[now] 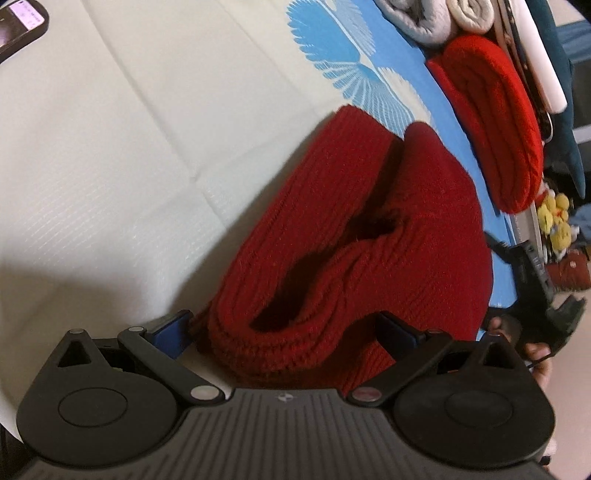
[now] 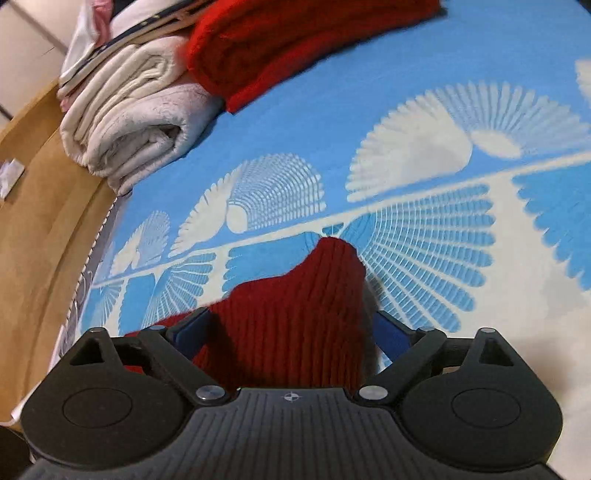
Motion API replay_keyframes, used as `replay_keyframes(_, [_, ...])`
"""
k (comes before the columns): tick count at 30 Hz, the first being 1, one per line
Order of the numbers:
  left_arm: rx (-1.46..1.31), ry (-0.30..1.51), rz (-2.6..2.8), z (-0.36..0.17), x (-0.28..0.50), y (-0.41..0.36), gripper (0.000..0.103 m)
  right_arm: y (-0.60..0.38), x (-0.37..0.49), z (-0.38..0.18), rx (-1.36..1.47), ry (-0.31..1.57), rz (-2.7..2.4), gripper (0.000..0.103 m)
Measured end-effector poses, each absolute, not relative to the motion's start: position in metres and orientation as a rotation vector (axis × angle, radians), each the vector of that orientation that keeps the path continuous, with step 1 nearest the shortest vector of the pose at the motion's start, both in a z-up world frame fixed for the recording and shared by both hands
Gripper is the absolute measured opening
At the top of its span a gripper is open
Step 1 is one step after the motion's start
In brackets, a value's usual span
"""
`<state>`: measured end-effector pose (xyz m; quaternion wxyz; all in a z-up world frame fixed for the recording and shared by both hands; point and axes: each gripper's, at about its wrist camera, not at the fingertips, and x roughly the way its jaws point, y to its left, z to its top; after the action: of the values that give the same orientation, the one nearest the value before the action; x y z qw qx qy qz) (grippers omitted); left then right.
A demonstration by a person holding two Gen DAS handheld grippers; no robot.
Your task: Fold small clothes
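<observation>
A: While both grippers point down at it, the dark red ribbed knit garment (image 1: 354,236) lies bunched on the blue-and-white fan-patterned sheet (image 2: 424,110). Left gripper (image 1: 288,325)?

B: Fingers (image 1: 173,326) spread wide, knit between them. Whether the pads press it, cannot tell.

A: Right gripper (image 2: 291,328)?

B: Wide open, blue fingers (image 2: 391,334) either side of a knit corner, not gripping it.

A: Background?

B: Folded bright red knit (image 2: 295,40) beside rolled white towels (image 2: 136,122) at the far edge. Phone (image 1: 20,26) top left in the left wrist view.
</observation>
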<state>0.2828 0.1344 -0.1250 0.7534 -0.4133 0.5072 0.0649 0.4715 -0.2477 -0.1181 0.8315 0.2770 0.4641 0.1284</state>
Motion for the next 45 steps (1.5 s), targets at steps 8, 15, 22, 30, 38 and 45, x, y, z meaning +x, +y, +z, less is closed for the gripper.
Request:
replay_keyframes(8, [-0.673, 0.977, 0.181, -0.096, 0.289, 0.115, 0.048, -0.237, 0.461, -0.104, 0.449, 0.928, 0.429, 0.035])
replay_keyframes(15, [-0.598, 1.009, 0.118, -0.085, 0.334, 0.112, 0.041, -0.278, 0.436, -0.081, 0.447, 0.869, 0.369, 0.031])
replay_keyframes(22, [-0.3, 1.143, -0.154, -0.074, 0.463, 0.039, 0.041, -0.374, 0.384, -0.086, 0.573, 0.799, 0.143, 0.03])
replay_keyframes(30, [0.052, 1.152, -0.303, -0.062, 0.561, -0.087, 0.044, -0.404, 0.286, -0.108, 0.755, 0.756, -0.017, 0.031])
replay_keyframes(38, [0.132, 1.103, -0.176, -0.053, 0.549, -0.084, 0.102, -0.407, 0.28, -0.11, 0.659, 0.765, -0.03, 0.047])
replay_keyframes(45, [0.079, 1.072, -0.08, -0.04, 0.447, -0.028, 0.102, -0.39, 0.262, -0.061, 0.32, 0.682, -0.194, 0.059])
